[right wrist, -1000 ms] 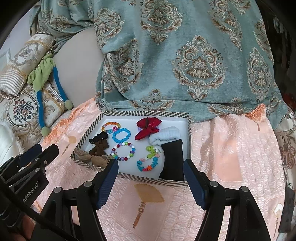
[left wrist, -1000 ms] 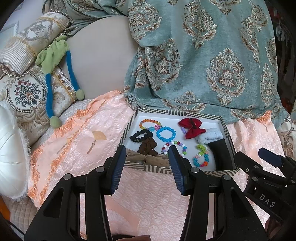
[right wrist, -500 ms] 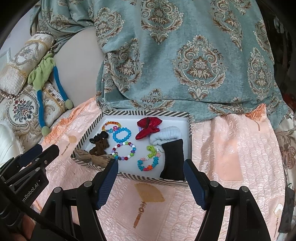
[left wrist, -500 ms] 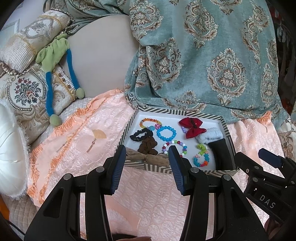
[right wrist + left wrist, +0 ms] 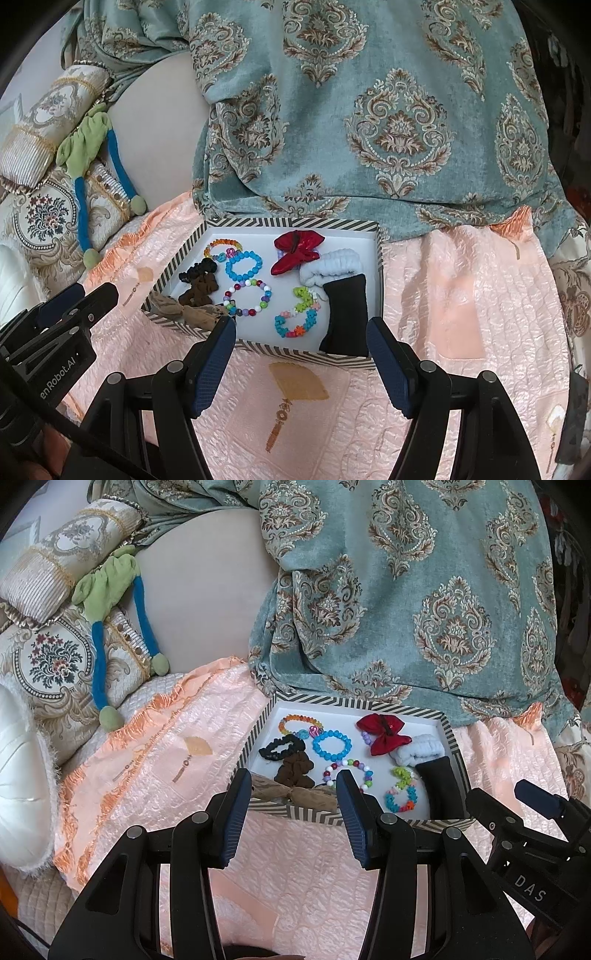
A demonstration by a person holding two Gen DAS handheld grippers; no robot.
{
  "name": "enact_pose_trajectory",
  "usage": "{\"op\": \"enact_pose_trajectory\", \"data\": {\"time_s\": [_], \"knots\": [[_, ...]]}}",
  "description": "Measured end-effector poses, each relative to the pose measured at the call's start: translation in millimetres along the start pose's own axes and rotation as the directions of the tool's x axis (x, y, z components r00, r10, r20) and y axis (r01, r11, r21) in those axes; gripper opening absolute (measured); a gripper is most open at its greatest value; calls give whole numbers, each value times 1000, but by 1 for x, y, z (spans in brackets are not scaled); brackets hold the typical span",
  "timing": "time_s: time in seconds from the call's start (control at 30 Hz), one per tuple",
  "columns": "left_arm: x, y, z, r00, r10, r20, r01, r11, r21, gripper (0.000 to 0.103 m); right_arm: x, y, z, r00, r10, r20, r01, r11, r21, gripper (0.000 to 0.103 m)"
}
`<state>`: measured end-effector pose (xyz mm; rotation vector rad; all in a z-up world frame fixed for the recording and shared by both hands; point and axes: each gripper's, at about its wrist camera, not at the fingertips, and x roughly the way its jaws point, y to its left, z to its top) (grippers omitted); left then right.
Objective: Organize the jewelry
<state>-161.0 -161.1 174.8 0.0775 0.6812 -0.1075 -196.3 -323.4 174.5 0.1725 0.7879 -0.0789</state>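
A striped-rim white tray (image 5: 450,734) (image 5: 291,222) lies on a pink quilt. In it lie a red bow (image 5: 384,734) (image 5: 295,251), a blue bead bracelet (image 5: 331,743) (image 5: 243,266), a multicolour bead bracelet (image 5: 246,297), a flower bracelet (image 5: 297,317), a rainbow bracelet (image 5: 299,723), black and brown scrunchies (image 5: 293,770), a white scrunchie (image 5: 332,267) and a black pouch (image 5: 347,314). My left gripper (image 5: 293,786) is open and empty at the tray's near left edge. My right gripper (image 5: 301,332) is open and empty over the tray's near edge.
A teal patterned cloth (image 5: 369,110) drapes behind the tray. Embroidered cushions (image 5: 48,657) and a green and blue soft toy (image 5: 107,590) lie at the left. The pink quilt (image 5: 461,295) spreads around the tray.
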Motion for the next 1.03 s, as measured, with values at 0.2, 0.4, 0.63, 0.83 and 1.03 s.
{"op": "enact_pose_trajectory", "data": {"time_s": [0.2, 0.4, 0.63, 0.83, 1.03], "knots": [[1, -1, 0, 1000, 1, -1, -1, 1000, -1, 47, 1, -1, 0, 1000, -2, -2, 2, 1000, 1, 71], [1, -1, -1, 1000, 0, -7, 0, 1000, -3, 47, -1, -2, 1, 1000, -1, -6, 0, 1000, -1, 71], [0, -2, -2, 1000, -4, -2, 4, 1000, 1, 47, -2, -2, 1, 1000, -4, 0, 4, 1000, -1, 71], [0, -3, -4, 1000, -21, -7, 21, 1000, -1, 47, 0, -6, 0, 1000, -3, -5, 4, 1000, 6, 71], [3, -6, -5, 1000, -18, -1, 18, 1000, 17, 47, 4, -13, 1, 1000, -2, -13, 2, 1000, 10, 71]]}}
